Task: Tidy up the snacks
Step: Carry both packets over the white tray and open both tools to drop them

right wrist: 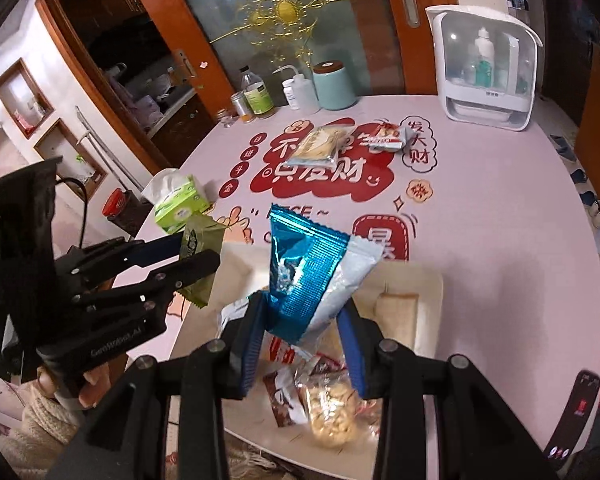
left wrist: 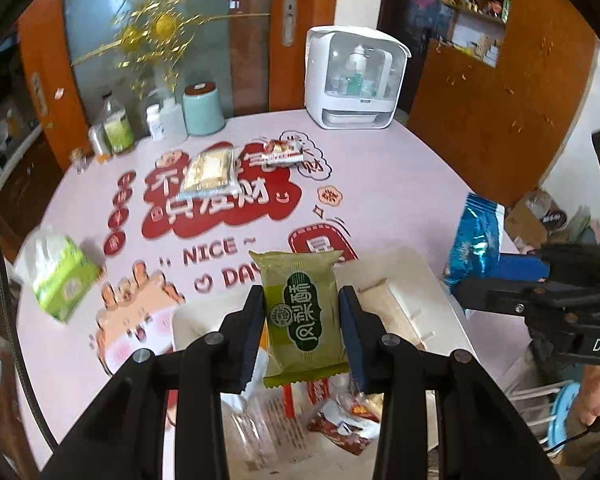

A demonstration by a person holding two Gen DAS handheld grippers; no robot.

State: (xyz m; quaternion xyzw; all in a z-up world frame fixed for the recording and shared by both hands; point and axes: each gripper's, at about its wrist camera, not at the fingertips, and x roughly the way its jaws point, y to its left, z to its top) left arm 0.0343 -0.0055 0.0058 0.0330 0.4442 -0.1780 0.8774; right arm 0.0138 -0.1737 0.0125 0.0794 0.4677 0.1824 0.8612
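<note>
Above the near tray [left wrist: 416, 268], a light, crinkly green foil snack packet [left wrist: 304, 316] is pinched mid-body by the left gripper [left wrist: 302, 332], while a slippery blue foil bag [right wrist: 312, 276] is held at its lower corner by the right gripper [right wrist: 304, 340].

Pink table [left wrist: 380, 200]; tissue box [left wrist: 64, 280]; teal canister [left wrist: 203, 110].

Measured from the white tray [right wrist: 432, 292]: two snack packets are held above it, one green packet [left wrist: 302, 316] and one blue packet [right wrist: 312, 276]. About three loose packets [right wrist: 324, 404] lie at its near edge. Two packets lie far beyond it, one clear cracker pack [right wrist: 320, 145] and one red-and-grey packet [right wrist: 388, 138]. One tissue box [right wrist: 180, 204] sits to its left.
</note>
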